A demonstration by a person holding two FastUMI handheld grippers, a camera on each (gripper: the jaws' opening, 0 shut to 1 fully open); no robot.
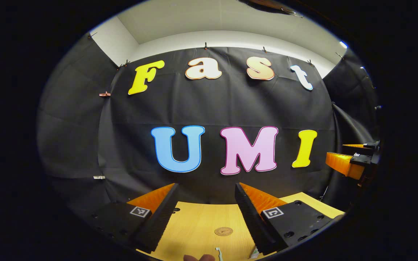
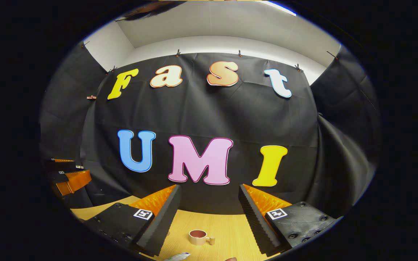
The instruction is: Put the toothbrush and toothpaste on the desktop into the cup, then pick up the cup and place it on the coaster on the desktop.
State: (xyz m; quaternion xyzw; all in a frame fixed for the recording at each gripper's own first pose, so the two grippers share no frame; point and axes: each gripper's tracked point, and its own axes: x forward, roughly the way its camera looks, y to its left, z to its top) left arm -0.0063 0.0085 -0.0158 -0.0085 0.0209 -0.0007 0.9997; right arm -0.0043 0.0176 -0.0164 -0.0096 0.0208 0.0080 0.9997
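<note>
Both claws are hovering wide apart over the wooden tabletop [image 1: 198, 224], gripping nothing. Through the left claw [image 1: 206, 197] the round coaster [image 1: 223, 231] is lying mid-tabletop with a stamped logo too small to read, and the toothbrush [image 1: 218, 253] tip is poking in at the near edge. Through the right claw [image 2: 209, 199] the cup [image 2: 198, 237] is standing upright, with the toothpaste [image 2: 177, 257] lying nearer, its print unreadable.
</note>
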